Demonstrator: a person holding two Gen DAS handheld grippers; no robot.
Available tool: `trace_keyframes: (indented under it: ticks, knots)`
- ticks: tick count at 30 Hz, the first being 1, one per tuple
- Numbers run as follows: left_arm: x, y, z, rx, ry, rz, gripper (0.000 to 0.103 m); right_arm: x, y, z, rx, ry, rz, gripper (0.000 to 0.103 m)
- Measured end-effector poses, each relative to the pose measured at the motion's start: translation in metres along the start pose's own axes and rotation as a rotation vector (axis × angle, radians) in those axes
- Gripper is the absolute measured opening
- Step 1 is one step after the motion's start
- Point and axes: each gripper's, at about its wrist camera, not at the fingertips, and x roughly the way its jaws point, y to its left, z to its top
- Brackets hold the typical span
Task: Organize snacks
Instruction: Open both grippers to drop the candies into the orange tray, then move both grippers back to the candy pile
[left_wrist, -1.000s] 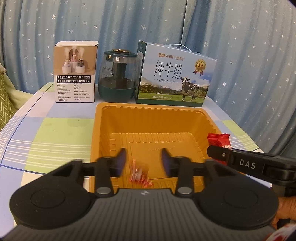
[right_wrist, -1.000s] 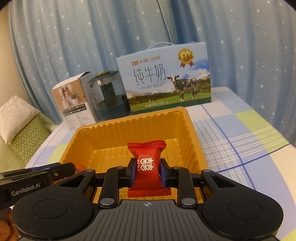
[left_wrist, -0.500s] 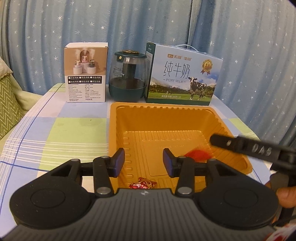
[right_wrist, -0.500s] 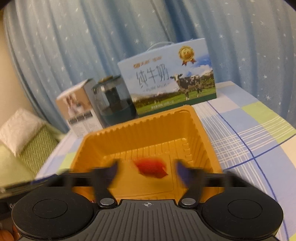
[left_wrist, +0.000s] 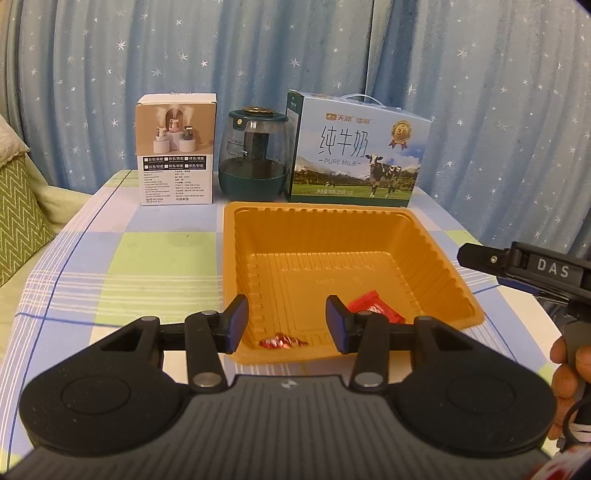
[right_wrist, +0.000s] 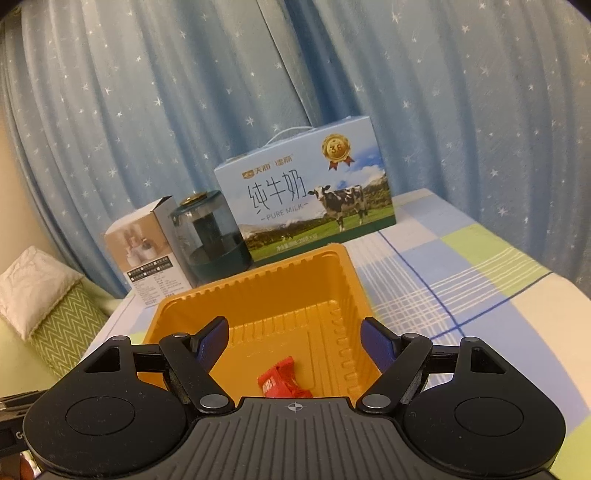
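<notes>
An orange plastic tray (left_wrist: 332, 221) sits on the checked tablecloth; it also shows in the right wrist view (right_wrist: 255, 291). A red wrapped snack (left_wrist: 373, 308) lies on the tray floor at the near right, and shows in the right wrist view (right_wrist: 282, 378). A small red candy (left_wrist: 280, 341) lies at the tray's near edge. My left gripper (left_wrist: 286, 325) is open and empty above the tray's near edge. My right gripper (right_wrist: 295, 339) is open and empty above the tray; one of its fingers (left_wrist: 480, 256) shows at the right.
A milk carton box (left_wrist: 354, 151), a dark green glass jar (left_wrist: 255, 155) and a small white product box (left_wrist: 175, 151) stand in a row behind the tray. A starred blue curtain hangs behind. A green cushion (left_wrist: 18, 221) lies at the left.
My right gripper opened and let go of the red snack, which dropped into the tray; the gripper then pulled back and up. My left gripper rose and drew back, staying open.
</notes>
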Motion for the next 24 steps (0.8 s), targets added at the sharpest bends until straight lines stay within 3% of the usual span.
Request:
trace_keyframes:
  ticks: [12,24]
  knots:
    - [-0.071,-0.018,-0.047,-0.009,-0.016,-0.004,0.042,-0.082,-0.003,-0.026,-0.016,0.001,-0.028,0.078]
    - [-0.129,-0.025,-0.119,-0.028,0.028,0.021,0.042,-0.147,0.0,-0.094,-0.065,0.074,-0.023,0.078]
